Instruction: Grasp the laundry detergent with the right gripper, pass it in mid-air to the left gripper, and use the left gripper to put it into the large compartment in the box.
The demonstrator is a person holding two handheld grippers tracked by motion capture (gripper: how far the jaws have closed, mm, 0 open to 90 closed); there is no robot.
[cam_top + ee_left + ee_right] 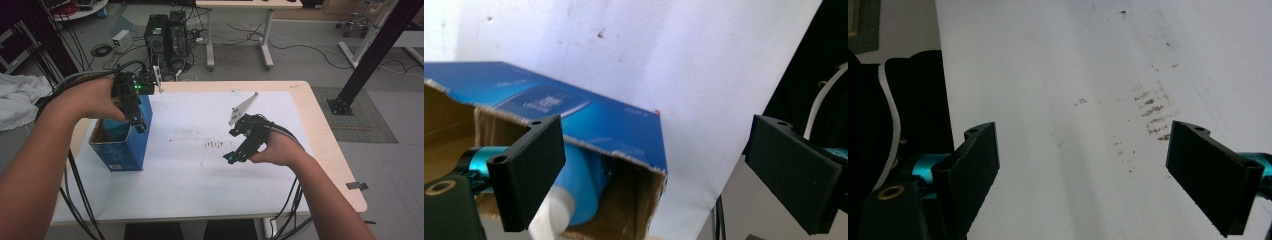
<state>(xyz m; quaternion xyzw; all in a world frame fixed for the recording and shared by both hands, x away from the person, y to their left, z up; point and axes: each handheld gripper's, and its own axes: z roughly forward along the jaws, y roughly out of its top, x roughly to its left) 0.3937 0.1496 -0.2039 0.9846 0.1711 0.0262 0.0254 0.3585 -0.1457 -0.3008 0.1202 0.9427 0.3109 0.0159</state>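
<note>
A blue cardboard box (122, 145) stands upright and open-topped near the left edge of the surface (210, 195), which is covered with a white sheet marked by dark smudges (214, 144) near its middle. Inside the box lies a blue tube (584, 182) with a white cap – in the left gripper view it leans against the box's brown inner wall, just below the torn top rim. The left gripper (140, 125) hangs right over the open top of the box, pointing down, with a green light glowing on its body; the hand that carries it comes in from the left. Its fingers (529, 170) stand wide apart with nothing pressed between them – one sits in front of the box opening, the other out over the white sheet beside the box, and neither touches the tube. The right gripper (233, 158) is held well apart from the box, to the right of the smudges, tilted down toward the white sheet with a grey three-cornered plate sticking up from its top. Its fingers (970, 170) are also spread wide and hold nothing; in the right gripper view only the stained white sheet lies between them. Black cables (287, 210) trail from both grippers down past the near edge of the surface. Beyond the far edge, on the floor, stand two dark computer towers (167, 35) amid loose wires
</note>
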